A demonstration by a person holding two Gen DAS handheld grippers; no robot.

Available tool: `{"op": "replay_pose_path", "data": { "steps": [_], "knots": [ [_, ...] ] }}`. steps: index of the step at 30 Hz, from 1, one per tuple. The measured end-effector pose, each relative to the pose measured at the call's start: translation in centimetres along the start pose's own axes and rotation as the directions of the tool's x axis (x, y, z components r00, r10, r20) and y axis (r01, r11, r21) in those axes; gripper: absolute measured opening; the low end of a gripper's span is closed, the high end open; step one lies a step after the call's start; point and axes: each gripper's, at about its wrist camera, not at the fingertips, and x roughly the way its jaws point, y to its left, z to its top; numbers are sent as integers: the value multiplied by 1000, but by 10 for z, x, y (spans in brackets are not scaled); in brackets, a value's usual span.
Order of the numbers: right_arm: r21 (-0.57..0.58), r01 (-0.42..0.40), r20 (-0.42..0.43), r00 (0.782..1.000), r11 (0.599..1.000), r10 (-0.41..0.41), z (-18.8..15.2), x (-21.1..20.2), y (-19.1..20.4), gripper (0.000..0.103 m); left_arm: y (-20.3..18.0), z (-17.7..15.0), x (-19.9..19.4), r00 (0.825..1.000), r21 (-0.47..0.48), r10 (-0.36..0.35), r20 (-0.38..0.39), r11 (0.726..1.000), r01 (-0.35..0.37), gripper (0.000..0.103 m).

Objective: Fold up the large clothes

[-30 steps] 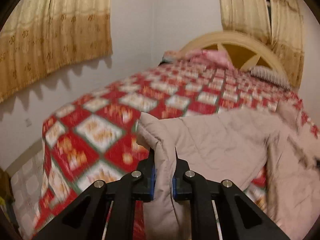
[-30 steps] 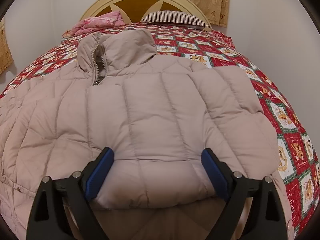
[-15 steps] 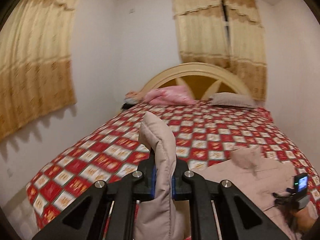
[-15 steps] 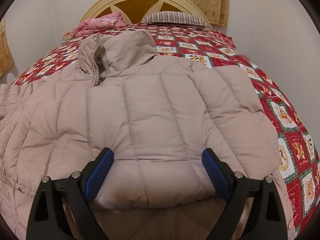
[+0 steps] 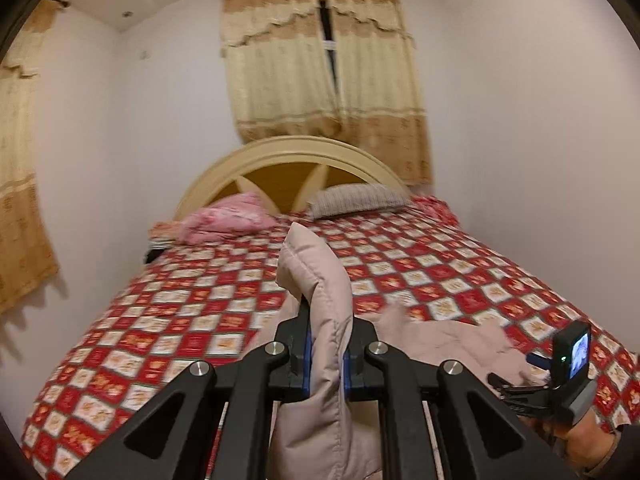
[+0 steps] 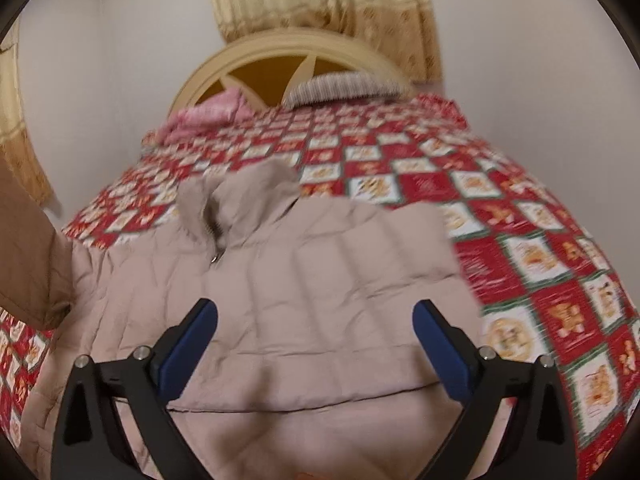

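A beige quilted puffer jacket (image 6: 320, 280) lies spread on the bed, collar (image 6: 240, 196) and zipper toward the headboard. My left gripper (image 5: 325, 354) is shut on a fold of the jacket's sleeve or edge (image 5: 320, 280), lifted above the bed; the rest of the jacket (image 5: 440, 344) lies lower right. My right gripper (image 6: 316, 344) is open and empty, its blue pads (image 6: 188, 344) spread over the jacket's lower body. It also shows at the right of the left wrist view (image 5: 560, 384), in a hand.
The bed has a red and white checked quilt (image 5: 440, 272), a pink blanket (image 5: 224, 216) and a striped pillow (image 5: 356, 198) by the cream arched headboard (image 5: 288, 156). White walls and beige curtains (image 5: 320, 64) surround it. A brown shape (image 6: 28, 256) stands at left.
My left gripper has risen and swung toward the headboard with the jacket fold. My right gripper has tilted up and drawn back; the jacket now looks farther and blurred.
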Motion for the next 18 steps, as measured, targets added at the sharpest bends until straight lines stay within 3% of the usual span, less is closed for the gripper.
{"op": "replay_pose_path", "data": {
  "steps": [3,10,18],
  "knots": [
    [18,27,16,999,999,-27,-9,5,-11,100,-36,-8,23,998,12,-53,-32,999,53,10],
    [166,-12,-27,999,986,17,-21,18,-43,102,-108,-45,82,988,71,-88,-127,993,97,10],
    [297,-37,-9,999,954,42,-32,18,-67,103,-151,-101,153,956,47,-112,-270,990,130,11]
  ]
}}
